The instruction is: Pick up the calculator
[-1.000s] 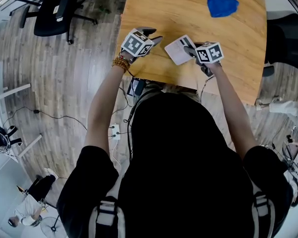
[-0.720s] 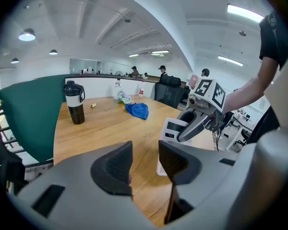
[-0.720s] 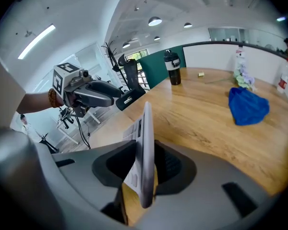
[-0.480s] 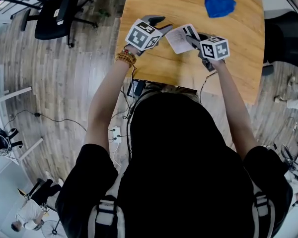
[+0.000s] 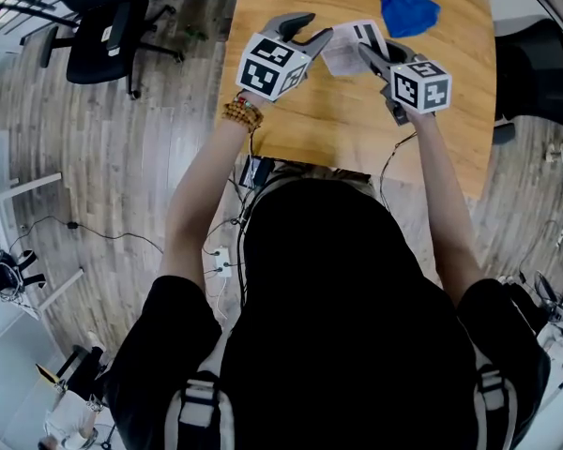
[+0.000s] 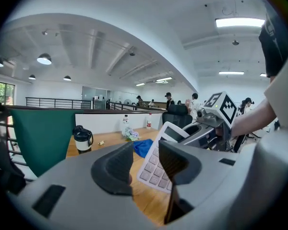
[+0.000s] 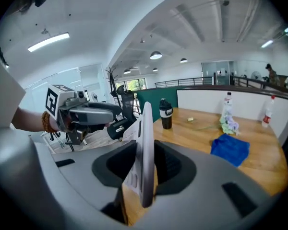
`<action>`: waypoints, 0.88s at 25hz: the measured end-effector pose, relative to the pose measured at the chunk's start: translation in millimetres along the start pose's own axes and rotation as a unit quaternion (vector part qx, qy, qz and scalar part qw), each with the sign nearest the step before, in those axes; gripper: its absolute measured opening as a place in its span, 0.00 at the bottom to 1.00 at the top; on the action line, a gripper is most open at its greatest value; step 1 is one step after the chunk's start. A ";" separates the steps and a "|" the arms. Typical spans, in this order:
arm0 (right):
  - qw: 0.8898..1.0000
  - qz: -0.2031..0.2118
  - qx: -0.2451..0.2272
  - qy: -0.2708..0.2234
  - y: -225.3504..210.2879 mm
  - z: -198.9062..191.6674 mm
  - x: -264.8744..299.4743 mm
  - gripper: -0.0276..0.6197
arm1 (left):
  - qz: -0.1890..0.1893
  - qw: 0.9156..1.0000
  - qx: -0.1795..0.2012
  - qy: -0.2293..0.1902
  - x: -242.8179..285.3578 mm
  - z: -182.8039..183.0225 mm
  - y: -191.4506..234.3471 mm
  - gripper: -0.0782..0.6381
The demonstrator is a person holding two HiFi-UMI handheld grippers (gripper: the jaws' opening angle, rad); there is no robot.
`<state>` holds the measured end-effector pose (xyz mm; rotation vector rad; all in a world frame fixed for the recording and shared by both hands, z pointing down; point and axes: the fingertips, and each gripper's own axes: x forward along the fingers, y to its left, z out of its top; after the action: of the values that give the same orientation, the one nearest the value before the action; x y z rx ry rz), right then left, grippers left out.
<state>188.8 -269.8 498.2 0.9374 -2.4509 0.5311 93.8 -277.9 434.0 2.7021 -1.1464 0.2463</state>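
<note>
**Gripping calculator edge-on, clear of table**

Pinching the calculator [image 7: 145, 162] was the right gripper [image 5: 373, 56]. Its jaws were clamped on the two flat faces, and the slab stood on edge between the pads [image 7: 170, 164]. The calculator stuck out ahead of and above that gripper's jaws and looked clear of the table [image 5: 357, 129].

The left gripper [image 5: 314, 28] was unclenched, with a plain gap between its jaws. The key face sat tilted just ahead of its tips, toward the right-hand jaw. No pad was pressing on it, and I couldn't tell whether a tip grazed the near edge.

Handling, judged:
- It was a thin, rigid plastic body and probably light, so one pinch could carry it.
- The casing was smooth and likely slippery against the pads.
- With the hold near one end, the long slab could swivel in the jaws if swung fast.
- The keys give under pressure and the display window near the far end was the fragile part, so neither should be squeezed.
- Best hold was the bare casing border or across the two long edges near the middle, with only moderate force.
- The free left gripper could steady the opposite edge if the slab started to tip.

A blue cloth [image 5: 408, 7] lay beyond both grippers, well apart from them.
</note>
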 end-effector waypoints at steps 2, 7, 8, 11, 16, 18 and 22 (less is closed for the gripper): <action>1.000 -0.010 -0.012 -0.022 0.3 20.1 -5.1 0.24 | 0.015 1.000 -0.005 -0.020 -2.9 11.6 7.0 0.37; 0.995 -0.042 -0.029 -0.081 3.4 62.7 -24.4 0.24 | 0.042 0.997 -0.016 -0.069 -14.0 40.7 15.3 0.34; 0.994 -0.048 -0.030 -0.093 3.9 69.2 -28.9 0.24 | 0.046 0.996 -0.013 -0.077 -15.9 45.7 14.9 0.34; 0.988 -0.070 -0.041 -0.129 7.5 88.8 -44.4 0.24 | 0.043 0.994 -0.002 -0.100 -21.0 61.4 6.9 0.34; 0.975 -0.110 -0.075 -0.177 19.3 115.3 -68.7 0.24 | 0.043 0.991 0.003 -0.130 -28.1 74.4 -10.8 0.34; 0.973 -0.114 -0.081 -0.186 23.6 120.2 -75.9 0.24 | 0.043 0.990 0.003 -0.132 -27.7 73.8 -19.4 0.34; 0.973 -0.108 -0.090 -0.181 29.2 113.2 -87.9 0.23 | 0.044 0.991 -0.007 -0.128 -26.5 70.3 -39.5 0.34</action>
<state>195.2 -260.7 352.3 1.2951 -2.6072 0.0615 109.5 -249.8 355.5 2.7328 -1.3301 -0.1001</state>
